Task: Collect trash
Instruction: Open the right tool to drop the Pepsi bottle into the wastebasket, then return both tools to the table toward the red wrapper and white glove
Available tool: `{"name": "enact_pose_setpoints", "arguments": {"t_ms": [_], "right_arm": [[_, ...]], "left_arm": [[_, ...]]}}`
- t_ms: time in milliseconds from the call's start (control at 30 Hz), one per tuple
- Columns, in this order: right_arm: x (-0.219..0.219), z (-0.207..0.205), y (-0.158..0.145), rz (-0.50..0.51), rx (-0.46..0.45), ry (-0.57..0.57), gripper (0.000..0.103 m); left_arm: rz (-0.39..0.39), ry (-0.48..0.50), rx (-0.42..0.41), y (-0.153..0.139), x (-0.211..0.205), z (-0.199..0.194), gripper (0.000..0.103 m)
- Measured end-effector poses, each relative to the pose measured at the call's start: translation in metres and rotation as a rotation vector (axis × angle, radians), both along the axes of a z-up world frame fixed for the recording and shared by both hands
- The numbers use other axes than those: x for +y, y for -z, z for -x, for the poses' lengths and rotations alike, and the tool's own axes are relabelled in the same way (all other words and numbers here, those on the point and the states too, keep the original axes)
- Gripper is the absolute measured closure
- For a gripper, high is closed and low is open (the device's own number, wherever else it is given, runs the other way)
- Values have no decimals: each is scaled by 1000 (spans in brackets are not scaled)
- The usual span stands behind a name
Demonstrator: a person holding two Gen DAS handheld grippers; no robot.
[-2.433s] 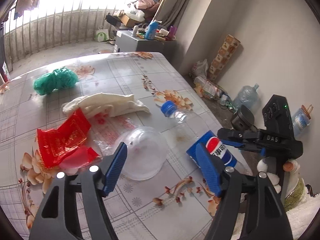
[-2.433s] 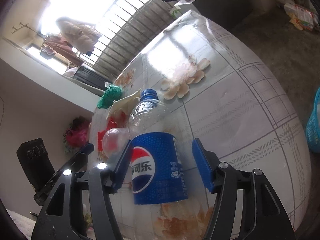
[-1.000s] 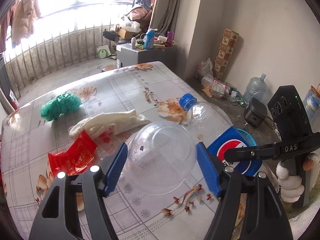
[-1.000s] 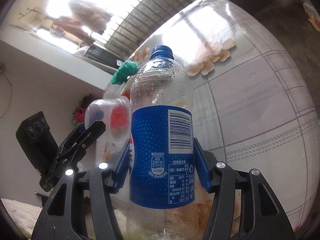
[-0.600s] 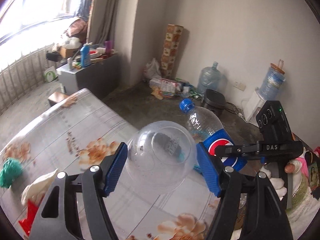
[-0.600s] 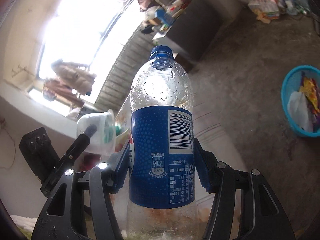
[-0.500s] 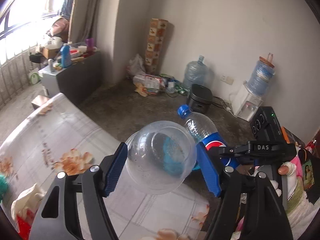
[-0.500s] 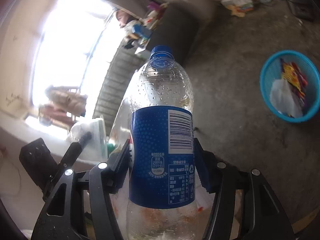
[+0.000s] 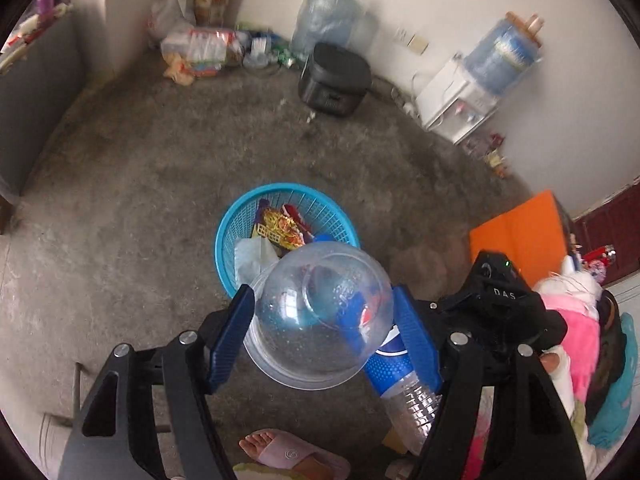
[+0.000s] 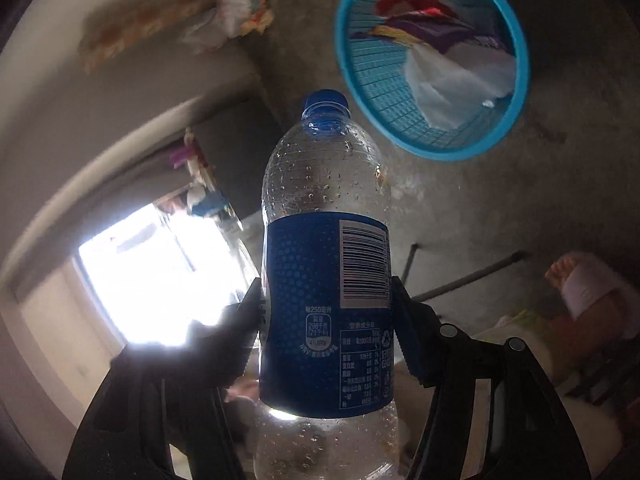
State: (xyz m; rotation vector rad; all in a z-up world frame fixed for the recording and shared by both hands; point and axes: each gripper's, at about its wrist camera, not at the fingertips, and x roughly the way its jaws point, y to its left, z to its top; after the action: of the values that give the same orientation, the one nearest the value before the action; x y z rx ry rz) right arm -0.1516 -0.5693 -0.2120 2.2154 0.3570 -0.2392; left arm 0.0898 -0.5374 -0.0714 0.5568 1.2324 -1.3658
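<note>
Left wrist view first, lower middle of the frame: left gripper (image 9: 323, 326) with blue fingers (image 9: 231, 338) spread to either side of a clear plastic bowl (image 9: 320, 320), still pinching it by the sides though easing apart by a hair. Just right of that, bottom of frame, right gripper (image 9: 496, 312), marked "DAS" in white on its black body. Beyond the bowl, centre of frame, blue basket (image 9: 224, 248) on the bare floor (image 9: 140, 184), already holding a white bag and bright wrappers.

Right wrist view, lower centre: right gripper (image 10: 326, 316) opening around a Pepsi bottle (image 10: 326, 264), pads at the label's sides, grip apparently loosening. Blue label with barcode, a recycling mark and small Chinese nutrition print, "250" just legible. Basket at upper right of that frame.

Judged from this: some trash binned, bottle and bowl held near the basket, neither dropped in yet.
</note>
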Motion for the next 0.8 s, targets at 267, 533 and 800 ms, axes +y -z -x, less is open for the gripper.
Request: {"name": "enact_pose_setpoints", "arguments": {"t_ms": [267,533,800], "right_arm": [[-2,12,56,-197,16,252,23],[6,20,43,-166,-30,298,23],[2,7,15,-77,-130,290,23]], "left_arm": [[-34,-136,51,31,-32,-22,29],[30,-129,18,10,-10,-29,29],[131,-154,-14,-42,54,-33,29]]}}
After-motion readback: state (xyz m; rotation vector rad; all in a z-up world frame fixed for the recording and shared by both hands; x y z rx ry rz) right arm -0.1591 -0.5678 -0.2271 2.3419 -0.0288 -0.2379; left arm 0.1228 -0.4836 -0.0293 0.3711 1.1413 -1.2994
